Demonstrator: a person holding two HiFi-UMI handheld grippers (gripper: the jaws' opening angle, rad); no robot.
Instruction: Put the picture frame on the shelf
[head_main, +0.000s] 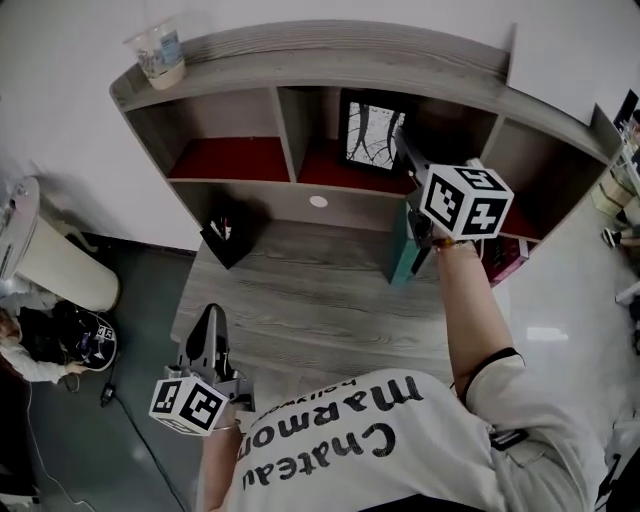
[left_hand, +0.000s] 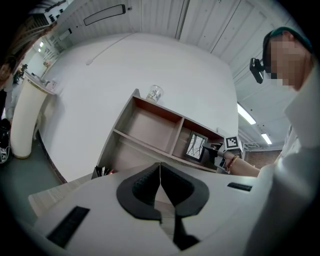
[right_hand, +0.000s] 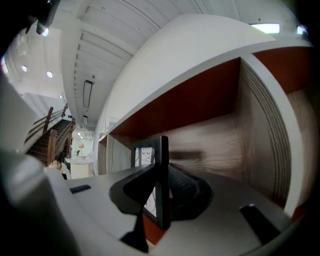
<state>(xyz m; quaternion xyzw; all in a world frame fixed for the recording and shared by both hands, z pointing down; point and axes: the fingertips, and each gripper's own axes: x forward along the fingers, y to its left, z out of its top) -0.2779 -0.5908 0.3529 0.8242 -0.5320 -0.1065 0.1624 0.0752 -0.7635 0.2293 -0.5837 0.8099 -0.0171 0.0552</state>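
The grey wood-grain shelf unit (head_main: 330, 70) stands along the back edge of the grey wood-grain table (head_main: 300, 300), its upper row split into compartments with dark red floors. The black picture frame (head_main: 372, 132), holding a white print of bare dark branches, is upright in the middle compartment, toward that compartment's right wall and facing out into the room. Whether its lower edge rests on the red floor I cannot tell.

The right gripper (head_main: 404, 150) reaches level into that compartment from the right, its marker cube just outside the shelf's front. Its own view shows the jaws clamped on the frame's right edge, one black pad on each face, with the wood-grain back wall close behind.

The left gripper (head_main: 207, 345) is well away, at the table's front left corner, pointing toward the shelf. Its jaws are pressed together, pad against pad, with nothing between them.

A clear plastic cup (head_main: 158, 55) sits at the left end of the shelf's top board. A black angular holder (head_main: 228, 235) stands at the table's back left, just before the shelf's foot. A teal flat object (head_main: 403, 250) stands on edge near the table's right edge, below the right gripper.
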